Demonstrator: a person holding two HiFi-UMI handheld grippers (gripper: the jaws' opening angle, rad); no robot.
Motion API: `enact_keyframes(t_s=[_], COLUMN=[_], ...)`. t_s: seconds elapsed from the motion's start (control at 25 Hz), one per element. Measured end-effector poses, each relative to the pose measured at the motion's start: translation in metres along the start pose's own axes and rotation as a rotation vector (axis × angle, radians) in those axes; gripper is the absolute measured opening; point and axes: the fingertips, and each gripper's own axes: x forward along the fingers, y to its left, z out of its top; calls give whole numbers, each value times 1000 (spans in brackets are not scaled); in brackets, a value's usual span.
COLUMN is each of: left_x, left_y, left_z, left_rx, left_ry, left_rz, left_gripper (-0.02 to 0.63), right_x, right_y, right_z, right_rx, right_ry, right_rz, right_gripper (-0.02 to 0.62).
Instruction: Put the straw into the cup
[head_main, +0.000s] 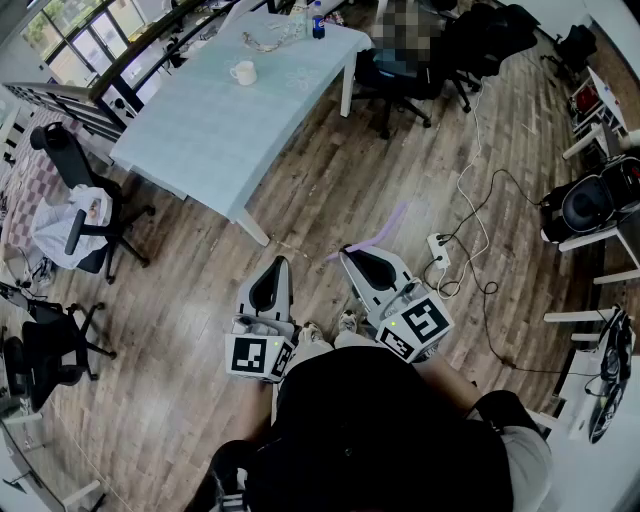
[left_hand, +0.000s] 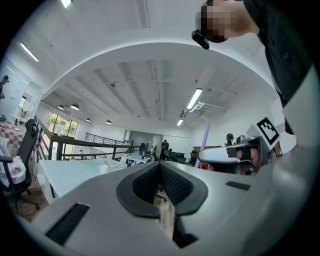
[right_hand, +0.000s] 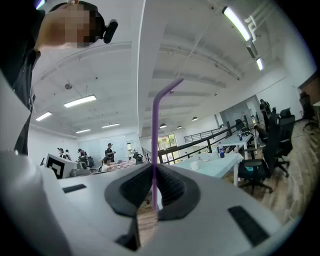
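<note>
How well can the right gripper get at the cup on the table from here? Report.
Probably not yet. The right gripper, shut on the purple straw, is over the floor; the cup sits far off on the table. Only open floor lies between.

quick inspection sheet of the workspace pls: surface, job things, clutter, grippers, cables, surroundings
Surface: long table under a pale blue cloth, standing well ahead of the person across the wood floor.
Job's things: white cup on the table; purple straw with a bent top, upright in the right gripper.
Clutter: blue-capped bottle at the table's far end, beside a tangle of something too small to name.
Grippers: left gripper jaws together, nothing between them; right gripper closed on the straw.
Cables: white power strip on the floor with white and black leads trailing from it.
Surroundings: black office chair left of the table; more desks and people beyond.
</note>
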Motion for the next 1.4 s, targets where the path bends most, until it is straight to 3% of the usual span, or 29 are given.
enact_keyframes(t_s=[0.96,1.2,1.4], left_x=[19,28,32], left_y=[-26,-42,-54], left_z=[-7,-2,-9], left_rx=[6,25,-10], left_ry=[10,-26,-46], left_rz=[-44,-22,13], left_gripper=[14,14,14], right_x=[-22,-38,-50], right_y=[-26,-36,-48], right_z=[0,2,-4], right_rx=[-16,-28,-34], right_ry=[-12,-34,-15], right_rz=[-46,-29,-22], right_gripper=[35,35,34])
